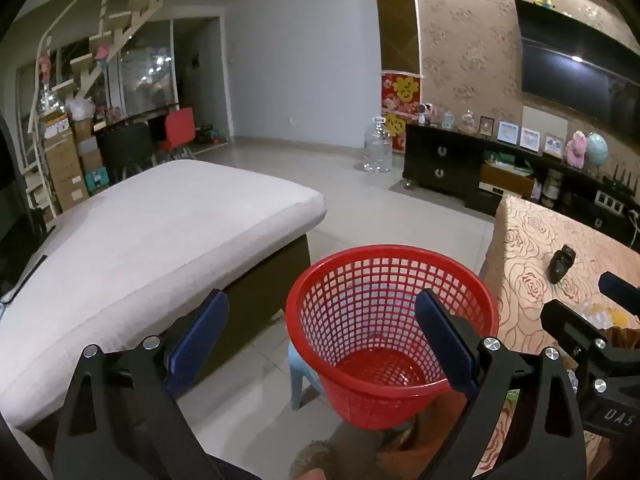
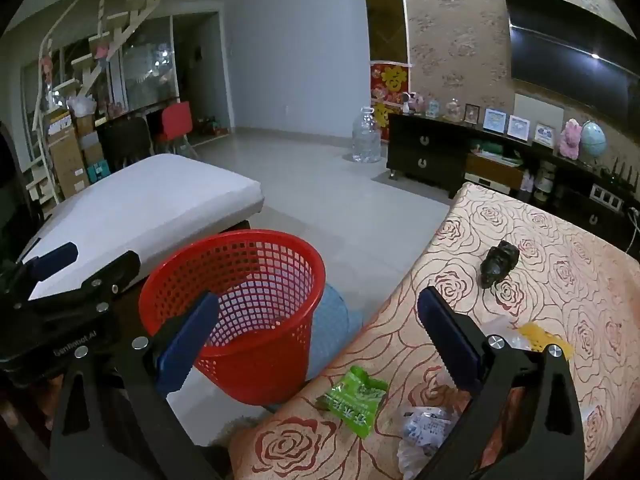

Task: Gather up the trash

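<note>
Rose-print tabletop [image 2: 460,240] carries green wrapper [image 2: 354,398], white wrapper [image 2: 424,426], yellow scrap [image 2: 540,338], black lump [image 2: 498,264]. Red basket [image 2: 240,312] beside it, empty. Left claw [image 1: 320,344] and right claw [image 2: 316,340] both apart, holding nothing.
</note>
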A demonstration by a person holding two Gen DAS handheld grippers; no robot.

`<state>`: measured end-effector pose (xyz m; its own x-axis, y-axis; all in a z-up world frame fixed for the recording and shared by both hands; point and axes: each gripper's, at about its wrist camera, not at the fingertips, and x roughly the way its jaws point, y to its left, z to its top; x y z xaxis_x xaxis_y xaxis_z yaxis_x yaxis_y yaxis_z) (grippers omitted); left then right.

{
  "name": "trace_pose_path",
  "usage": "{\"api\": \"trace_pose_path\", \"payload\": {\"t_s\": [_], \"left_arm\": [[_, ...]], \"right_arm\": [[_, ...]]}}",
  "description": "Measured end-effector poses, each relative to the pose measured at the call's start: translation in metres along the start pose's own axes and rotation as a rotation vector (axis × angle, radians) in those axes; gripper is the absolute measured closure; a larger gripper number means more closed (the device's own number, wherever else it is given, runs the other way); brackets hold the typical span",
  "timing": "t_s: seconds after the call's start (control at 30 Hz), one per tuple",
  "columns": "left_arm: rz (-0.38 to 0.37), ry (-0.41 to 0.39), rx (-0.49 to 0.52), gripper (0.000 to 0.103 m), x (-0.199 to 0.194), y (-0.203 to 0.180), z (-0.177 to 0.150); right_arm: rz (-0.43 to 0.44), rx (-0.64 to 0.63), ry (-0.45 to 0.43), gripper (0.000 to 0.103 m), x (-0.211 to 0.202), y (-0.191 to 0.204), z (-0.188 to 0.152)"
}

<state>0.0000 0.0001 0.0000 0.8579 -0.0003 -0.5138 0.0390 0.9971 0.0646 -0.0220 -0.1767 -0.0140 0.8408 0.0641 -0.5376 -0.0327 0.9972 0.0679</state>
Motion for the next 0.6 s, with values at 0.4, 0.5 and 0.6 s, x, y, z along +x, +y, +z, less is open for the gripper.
{"api": "trace_pose_path", "payload": {"t_s": [0.4,0.5,0.6], "left_arm": [[-0.005,0.006,-0.003,0.012,0.000,0.000,0.000],[-0.006,0.007,-0.003,0.012,0.000,0.000,0.000],[-0.007,0.007,-0.002,0.012,0.000,0.000,0.000]], "right_arm": [[0.017,0.006,0.013,0.006,0.006,0.002,-0.001],[0.022,0.009,0.018,0.006,0.009,0.000,-0.002],[0.021,0.013,0.023,0.006,0.011,-0.002,-0.003]]}}
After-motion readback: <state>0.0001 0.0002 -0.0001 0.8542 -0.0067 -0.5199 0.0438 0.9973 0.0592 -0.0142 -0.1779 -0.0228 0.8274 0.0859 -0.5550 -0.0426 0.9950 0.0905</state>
